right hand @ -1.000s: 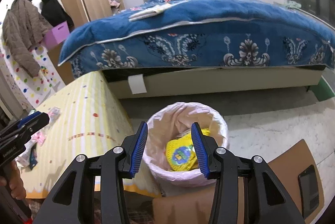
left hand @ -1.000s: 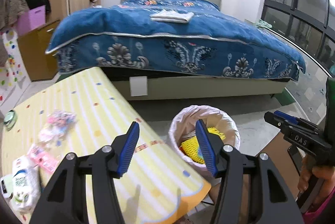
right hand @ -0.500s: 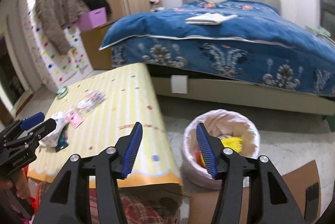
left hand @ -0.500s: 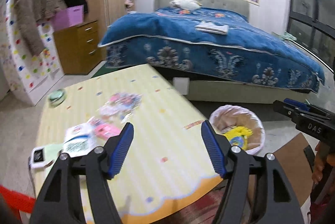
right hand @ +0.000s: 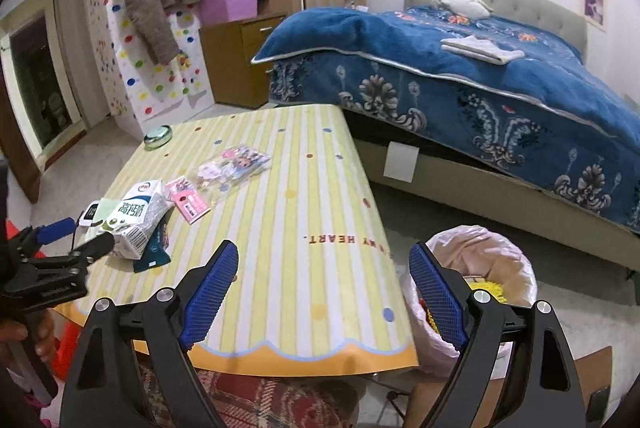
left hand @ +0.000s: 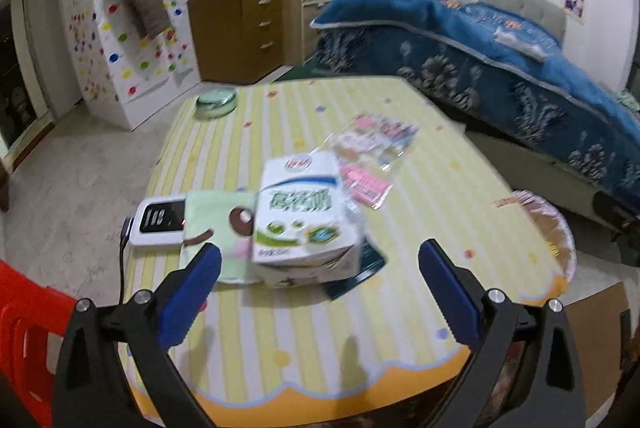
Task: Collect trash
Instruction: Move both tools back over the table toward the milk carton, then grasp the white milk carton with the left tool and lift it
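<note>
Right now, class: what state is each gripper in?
Left gripper: open, holding nothing.
Right gripper: open, holding nothing.

The yellow striped cover of the desk [right hand: 280, 228] carries red print near its right edge, upside down to the right wrist camera, reading "MY HEART." The milk carton [left hand: 300, 216] near the desk's left edge bears large green Chinese characters, "高钙奶", under a small red logo; its finer print is too blurred to read.
</note>
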Demonstrator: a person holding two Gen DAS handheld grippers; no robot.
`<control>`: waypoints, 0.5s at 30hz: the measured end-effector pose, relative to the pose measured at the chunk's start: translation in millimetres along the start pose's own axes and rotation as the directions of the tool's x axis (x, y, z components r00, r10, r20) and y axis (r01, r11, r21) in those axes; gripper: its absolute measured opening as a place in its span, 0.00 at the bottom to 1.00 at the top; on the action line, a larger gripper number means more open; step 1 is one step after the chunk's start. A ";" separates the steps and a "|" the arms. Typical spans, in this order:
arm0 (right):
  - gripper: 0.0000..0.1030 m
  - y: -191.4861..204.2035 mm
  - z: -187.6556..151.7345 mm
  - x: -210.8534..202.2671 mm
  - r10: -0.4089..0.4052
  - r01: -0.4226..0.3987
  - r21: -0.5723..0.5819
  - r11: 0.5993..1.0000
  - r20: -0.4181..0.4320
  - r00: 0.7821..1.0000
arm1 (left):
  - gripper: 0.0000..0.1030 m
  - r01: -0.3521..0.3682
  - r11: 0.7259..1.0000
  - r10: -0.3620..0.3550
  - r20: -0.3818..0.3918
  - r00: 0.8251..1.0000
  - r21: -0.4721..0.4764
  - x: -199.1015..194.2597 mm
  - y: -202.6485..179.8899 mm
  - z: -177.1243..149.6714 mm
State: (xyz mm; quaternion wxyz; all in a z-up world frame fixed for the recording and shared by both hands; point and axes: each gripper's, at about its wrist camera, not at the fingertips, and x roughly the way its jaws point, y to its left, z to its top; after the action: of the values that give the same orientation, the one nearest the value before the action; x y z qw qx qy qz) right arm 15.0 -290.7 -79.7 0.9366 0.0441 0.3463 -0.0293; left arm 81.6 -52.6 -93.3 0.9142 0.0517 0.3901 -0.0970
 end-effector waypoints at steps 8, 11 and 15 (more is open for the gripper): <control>0.84 0.8 -2.0 10.0 -0.004 0.004 -0.001 1.000 -0.023 1.000 | 0.93 -0.024 0.999 0.021 -0.057 0.998 -0.040 35.6 7.5 4.1; 0.84 -1.4 -3.3 13.2 -0.008 0.008 0.007 1.000 -0.032 0.999 | 0.92 -0.020 0.998 0.016 -0.083 0.996 -0.053 48.6 7.9 6.3; 0.84 -1.4 -4.6 16.8 -0.004 0.005 0.010 1.000 -0.041 0.999 | 0.81 -0.015 0.999 0.012 -0.099 0.995 -0.033 60.6 3.2 9.1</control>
State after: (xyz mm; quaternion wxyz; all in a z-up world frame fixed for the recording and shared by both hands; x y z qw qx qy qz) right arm 24.6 -292.0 -94.2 0.9291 0.0486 0.3652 -0.0322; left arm 129.7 -59.3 -130.8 0.8953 0.0435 0.4359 -0.0816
